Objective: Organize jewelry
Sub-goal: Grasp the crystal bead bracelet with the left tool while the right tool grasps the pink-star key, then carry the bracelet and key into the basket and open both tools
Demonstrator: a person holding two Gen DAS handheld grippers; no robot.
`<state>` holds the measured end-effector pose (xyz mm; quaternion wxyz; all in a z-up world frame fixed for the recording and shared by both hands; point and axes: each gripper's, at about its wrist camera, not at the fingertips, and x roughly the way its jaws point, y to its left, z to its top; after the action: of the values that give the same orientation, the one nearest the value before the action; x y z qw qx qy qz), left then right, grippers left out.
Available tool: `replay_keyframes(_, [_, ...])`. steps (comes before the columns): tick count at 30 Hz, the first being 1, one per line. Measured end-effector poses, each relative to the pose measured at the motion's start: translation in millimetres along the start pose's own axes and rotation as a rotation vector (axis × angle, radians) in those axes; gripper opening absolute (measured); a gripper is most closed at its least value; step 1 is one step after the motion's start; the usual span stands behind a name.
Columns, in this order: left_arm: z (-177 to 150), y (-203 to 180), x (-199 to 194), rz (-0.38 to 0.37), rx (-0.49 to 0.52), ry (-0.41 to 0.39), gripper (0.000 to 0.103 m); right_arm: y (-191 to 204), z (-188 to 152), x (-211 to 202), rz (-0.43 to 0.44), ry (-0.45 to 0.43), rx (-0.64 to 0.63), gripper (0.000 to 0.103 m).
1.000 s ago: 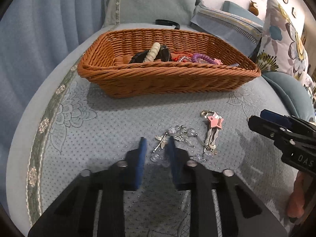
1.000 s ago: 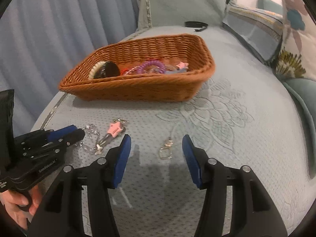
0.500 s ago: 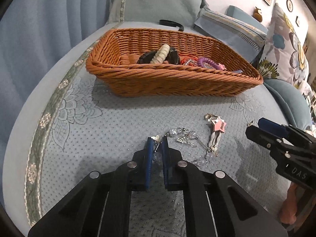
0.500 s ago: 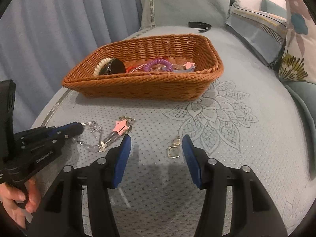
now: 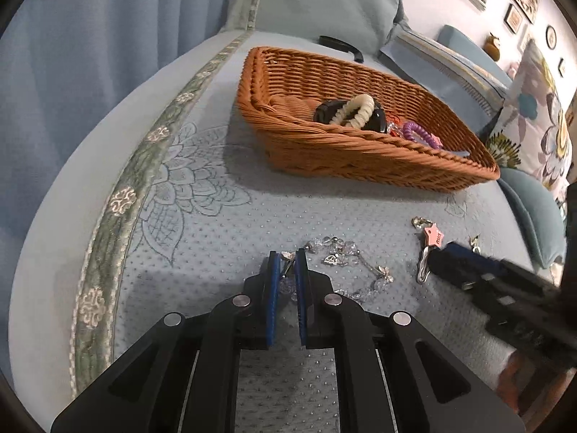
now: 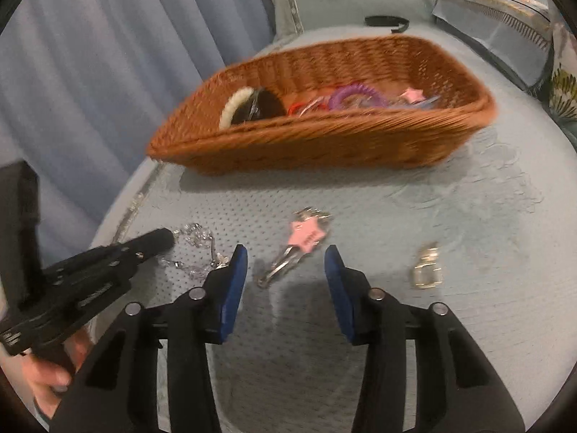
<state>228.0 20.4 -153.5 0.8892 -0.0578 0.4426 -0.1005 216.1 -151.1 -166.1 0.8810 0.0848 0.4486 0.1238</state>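
Note:
My left gripper [image 5: 287,263] is shut on one end of a clear crystal bead bracelet [image 5: 342,256] that lies on the blue bedspread; it also shows in the right wrist view [image 6: 196,252]. My right gripper [image 6: 285,267] is open and empty, low over a pink star hair clip [image 6: 306,234], which also shows in the left wrist view [image 5: 431,238]. A small gold clasp [image 6: 427,267] lies to its right. The wicker basket [image 5: 360,151] behind holds a cream bead bracelet [image 5: 355,110], a purple coil band [image 6: 351,95] and other pieces.
The bed edge with a green embroidered border [image 5: 119,202] runs along the left, with blue curtains beyond. Pillows [image 5: 533,137] stand at the right. A black band [image 6: 384,21] lies behind the basket.
My left gripper closed on the crystal bracelet's end. My right gripper moved left, from around the gold clasp to over the pink star clip.

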Motion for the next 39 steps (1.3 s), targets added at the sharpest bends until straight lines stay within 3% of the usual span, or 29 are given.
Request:
replay_keyframes(4, [-1,-6,0,-0.031,0.03,0.006,0.007,13,4,12,-0.12,-0.002,0.03,0.04])
replay_keyframes(7, [-4,-12,0,-0.046,0.07,0.019,0.007,25,0,13,-0.207,-0.005,-0.028,0.028])
replay_keyframes(9, [-5,-15,2,-0.052,0.084,0.027,0.007,24,-6,9,-0.212,-0.006,-0.058,0.023])
replay_keyframes(12, [-5,-17,1,-0.087,0.085,0.039,0.007,18,-16,-3,-0.169,-0.004,-0.096,0.017])
replay_keyframes(18, [-7,-17,-3,-0.107,0.104,0.031,0.007,1,-36,-32,-0.064,-0.035,-0.11,0.017])
replay_keyframes(25, [0,11,-14,-0.231,-0.007,0.004,0.007,-7,-29,-46,-0.001,-0.086,-0.081,0.017])
replay_keyframes(31, [3,5,-40,-0.374,-0.017,-0.08,0.007,-10,-23,-62,0.028,-0.134,-0.076,0.017])
replay_keyframes(39, [7,-3,-79,-0.417,-0.009,-0.208,0.007,-7,-18,-91,0.041,-0.216,-0.088,0.018])
